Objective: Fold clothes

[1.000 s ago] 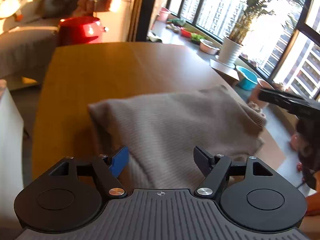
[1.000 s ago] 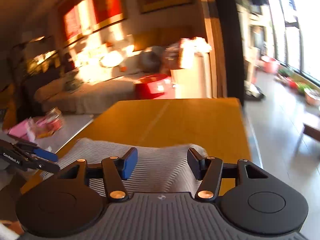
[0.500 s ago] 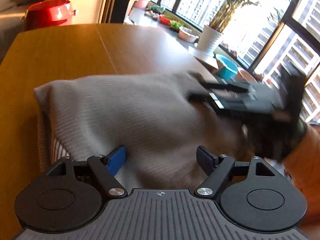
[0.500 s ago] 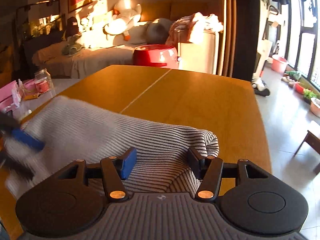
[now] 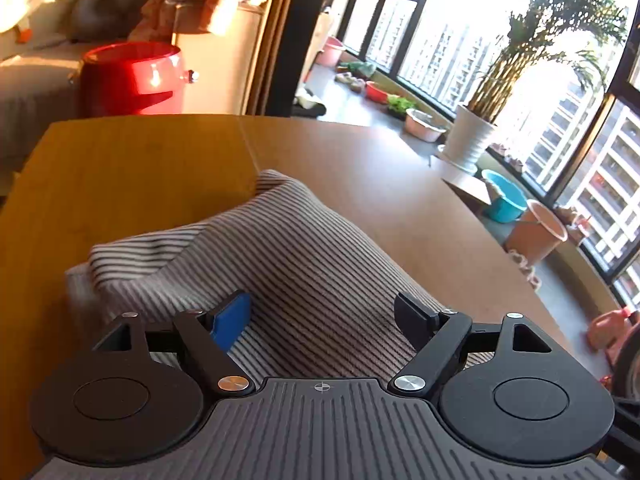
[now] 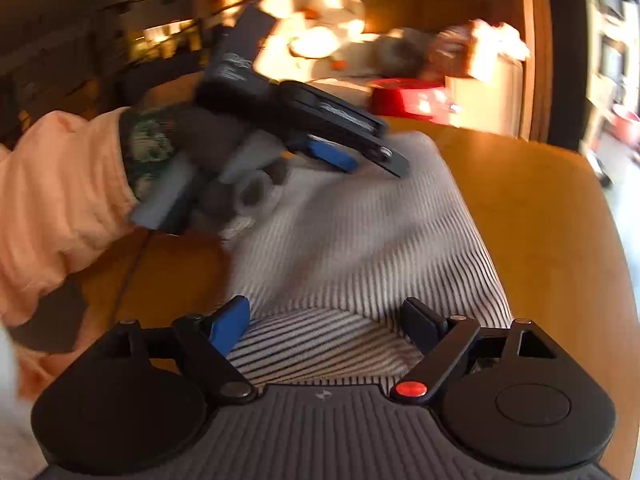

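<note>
The striped garment (image 5: 288,256) lies bunched in layers on the table (image 5: 132,168). Half a second ago the left tool (image 5: 322,316) looked across its flat spread; now it hovers over the garment's left end, jaws apart. The right tool (image 6: 326,326), also gaping, holds nothing. The garment looks partly folded.

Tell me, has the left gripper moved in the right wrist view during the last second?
Yes. The left gripper went from the left edge of the striped garment to above its far end, nearer the red pot.
</note>
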